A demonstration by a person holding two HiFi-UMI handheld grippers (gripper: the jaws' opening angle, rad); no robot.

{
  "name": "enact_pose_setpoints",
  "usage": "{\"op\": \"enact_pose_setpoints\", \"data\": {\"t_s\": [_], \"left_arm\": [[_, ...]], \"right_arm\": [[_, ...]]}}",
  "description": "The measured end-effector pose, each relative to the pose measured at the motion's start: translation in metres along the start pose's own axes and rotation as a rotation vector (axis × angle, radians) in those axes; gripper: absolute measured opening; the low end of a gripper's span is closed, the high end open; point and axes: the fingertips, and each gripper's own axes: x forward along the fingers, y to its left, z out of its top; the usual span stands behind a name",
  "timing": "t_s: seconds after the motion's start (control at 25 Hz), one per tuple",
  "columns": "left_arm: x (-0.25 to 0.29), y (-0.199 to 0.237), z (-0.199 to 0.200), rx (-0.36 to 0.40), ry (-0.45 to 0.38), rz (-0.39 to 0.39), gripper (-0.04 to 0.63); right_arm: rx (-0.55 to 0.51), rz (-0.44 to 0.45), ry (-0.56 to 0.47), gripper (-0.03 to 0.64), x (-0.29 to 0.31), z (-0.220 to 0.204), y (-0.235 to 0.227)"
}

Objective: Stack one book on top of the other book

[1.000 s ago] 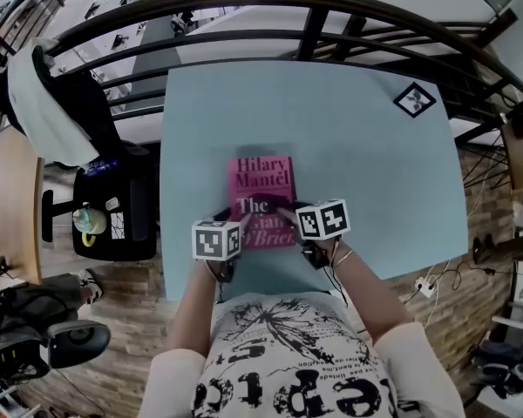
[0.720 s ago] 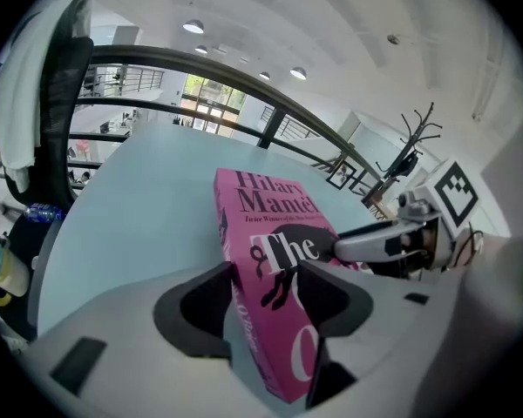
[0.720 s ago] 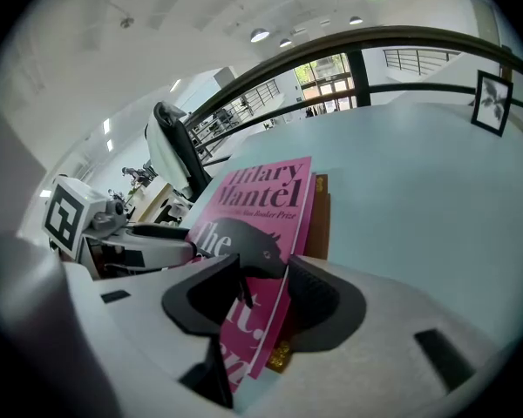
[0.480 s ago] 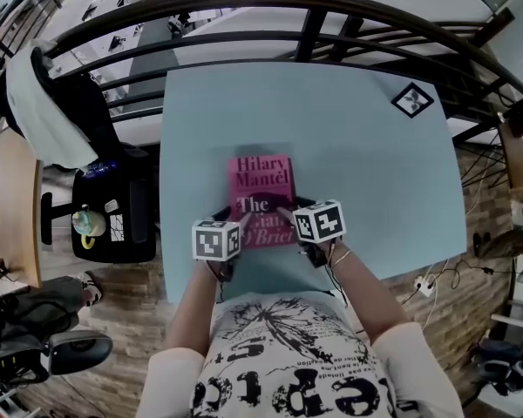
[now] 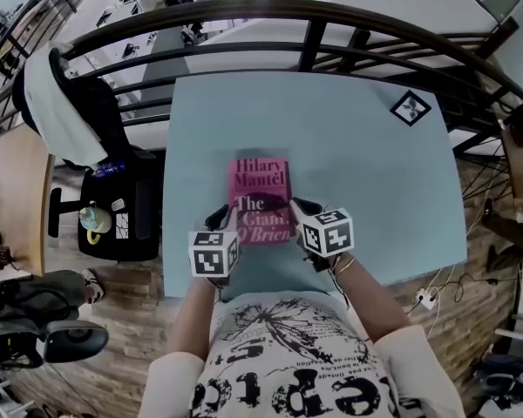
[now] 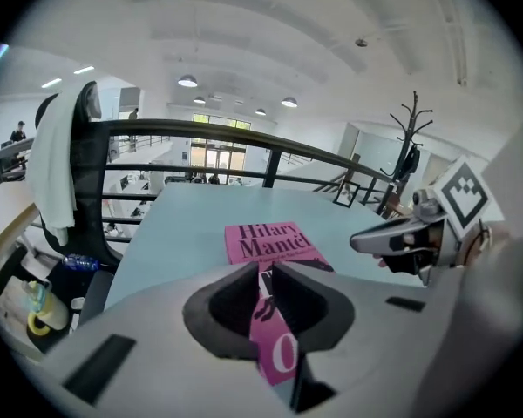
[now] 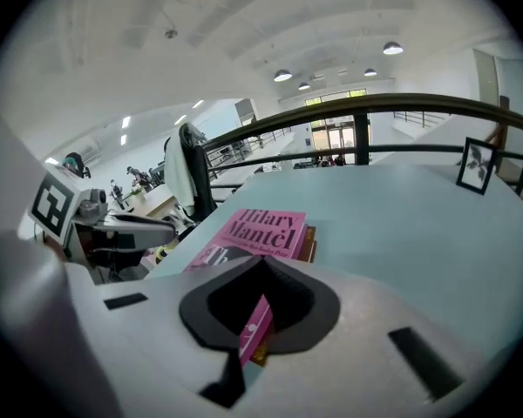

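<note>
A pink book (image 5: 260,200) lies flat on the pale blue table (image 5: 375,172), with "Hilary Mantel" on its cover. It rests on a second book, whose brown edge (image 7: 311,244) peeks out under its right side. My left gripper (image 5: 220,219) hovers over the pink book's near left corner. Its jaws are closing and nearly meet, with nothing between them; the pink book (image 6: 275,240) shows only beyond the slit. At the near right corner, my right gripper (image 5: 303,209) is shut and empty, raised above the pink book (image 7: 266,229).
A square marker card (image 5: 411,107) stands at the table's far right corner. A dark curved railing (image 5: 314,37) runs behind the table. Left of the table is a black chair (image 5: 61,111) with a white cloth over it, and a low black seat (image 5: 113,216) holding small items.
Both grippers lifted off the pink book's near end and drew back toward the person. Their jaws went from open to closed. More of the title shows.
</note>
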Motion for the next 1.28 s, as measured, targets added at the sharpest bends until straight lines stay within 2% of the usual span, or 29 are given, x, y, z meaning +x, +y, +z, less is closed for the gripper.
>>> {"op": "enact_pose_setpoints", "data": {"t_s": [0.08, 0.24, 0.36, 0.56, 0.76, 0.88, 1.0, 1.28], "left_arm": [[-0.01, -0.01, 0.008, 0.013, -0.035, 0.003, 0.02], [-0.026, -0.037, 0.027, 0.04, -0.097, -0.005, 0.014], [-0.04, -0.06, 0.047, 0.116, -0.172, 0.005, 0.014], [-0.078, -0.09, 0.096, 0.278, -0.438, 0.065, 0.014], [-0.127, -0.131, 0.141, 0.297, -0.653, -0.021, 0.014], [-0.154, -0.156, 0.159, 0.302, -0.701, -0.067, 0.014], [-0.168, -0.17, 0.166, 0.326, -0.742, -0.077, 0.014], [-0.169, -0.179, 0.169, 0.337, -0.739, -0.081, 0.011]], "right_arm": [[-0.04, 0.004, -0.029, -0.006, -0.012, 0.005, 0.002], [-0.139, -0.005, -0.132, -0.006, -0.047, 0.024, 0.002], [-0.177, -0.012, -0.238, -0.006, -0.079, 0.042, -0.002], [-0.226, -0.001, -0.43, -0.006, -0.133, 0.076, -0.002], [-0.334, -0.023, -0.619, -0.006, -0.187, 0.107, 0.006], [-0.419, -0.05, -0.717, -0.008, -0.218, 0.124, 0.012], [-0.464, -0.065, -0.78, -0.008, -0.239, 0.132, 0.014], [-0.462, -0.058, -0.8, -0.008, -0.248, 0.135, 0.011]]}}
